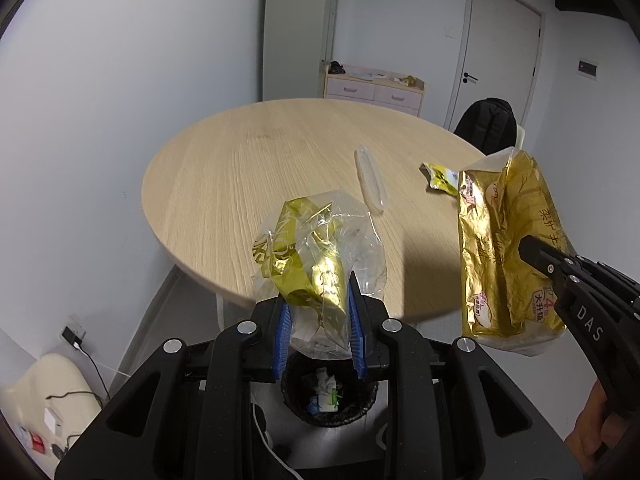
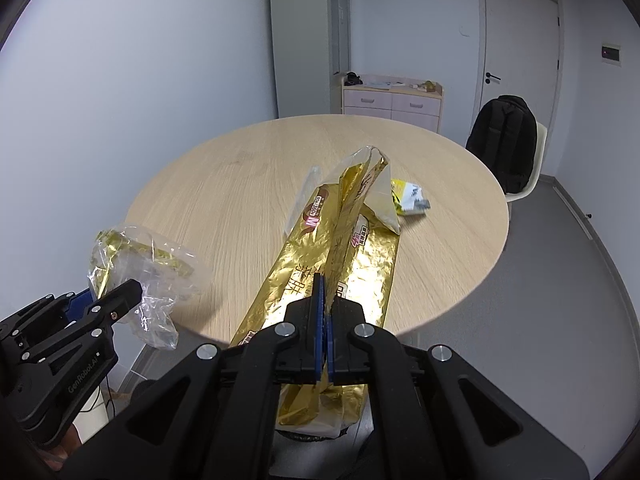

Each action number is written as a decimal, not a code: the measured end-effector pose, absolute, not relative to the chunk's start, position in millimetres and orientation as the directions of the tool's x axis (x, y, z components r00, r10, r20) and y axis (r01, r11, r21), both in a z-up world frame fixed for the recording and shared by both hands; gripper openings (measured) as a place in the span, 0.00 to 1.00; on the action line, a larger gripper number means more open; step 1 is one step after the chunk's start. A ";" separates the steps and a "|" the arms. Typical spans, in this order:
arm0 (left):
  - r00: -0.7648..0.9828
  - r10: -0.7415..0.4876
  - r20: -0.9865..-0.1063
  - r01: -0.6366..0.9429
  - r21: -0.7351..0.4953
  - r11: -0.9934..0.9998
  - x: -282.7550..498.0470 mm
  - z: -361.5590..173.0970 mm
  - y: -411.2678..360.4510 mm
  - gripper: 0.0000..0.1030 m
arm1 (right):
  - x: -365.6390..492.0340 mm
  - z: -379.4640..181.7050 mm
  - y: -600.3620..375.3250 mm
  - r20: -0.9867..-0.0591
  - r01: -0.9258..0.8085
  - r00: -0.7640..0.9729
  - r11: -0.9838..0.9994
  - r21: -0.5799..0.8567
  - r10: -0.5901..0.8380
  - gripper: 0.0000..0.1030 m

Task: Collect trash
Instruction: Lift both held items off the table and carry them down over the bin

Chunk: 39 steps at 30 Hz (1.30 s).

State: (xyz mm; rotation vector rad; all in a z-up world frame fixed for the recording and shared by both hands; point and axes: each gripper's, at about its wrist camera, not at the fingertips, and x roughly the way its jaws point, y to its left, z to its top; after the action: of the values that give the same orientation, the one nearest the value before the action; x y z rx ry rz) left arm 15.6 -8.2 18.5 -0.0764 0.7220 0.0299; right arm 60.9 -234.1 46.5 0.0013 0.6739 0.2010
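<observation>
My left gripper (image 1: pixel 319 304) is shut on a crumpled clear and gold plastic wrapper (image 1: pixel 316 256), held above a black trash bin (image 1: pixel 329 398) that has scraps inside. The wrapper also shows in the right wrist view (image 2: pixel 136 272). My right gripper (image 2: pixel 325 304) is shut on a large gold foil package (image 2: pixel 340 264), held in the air at the table's near edge; it also shows in the left wrist view (image 1: pixel 504 256). On the round wooden table (image 1: pixel 260 168) lie a clear plastic sleeve (image 1: pixel 370 180) and a small yellow wrapper (image 1: pixel 440 178).
A chair with a black backpack (image 2: pixel 504 140) stands at the table's far right. A pink-drawered cabinet (image 2: pixel 392 104) stands at the back wall beside a door (image 2: pixel 520 40). Cables and a wall socket (image 1: pixel 72 336) are on the left by the floor.
</observation>
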 end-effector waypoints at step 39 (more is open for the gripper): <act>0.632 -0.042 -0.773 -0.038 -0.085 0.996 -45.2 -123.9 -14.4 0.24 | -0.9 -83.0 -224.2 -0.718 -0.167 0.683 0.986 0.028 0.136 0.00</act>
State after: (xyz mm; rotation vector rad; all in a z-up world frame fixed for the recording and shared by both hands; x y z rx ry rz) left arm -45.2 -14.4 -123.9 -0.0961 0.8865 -0.0026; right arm -0.9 -224.2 -83.0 -0.0406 0.8015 0.1698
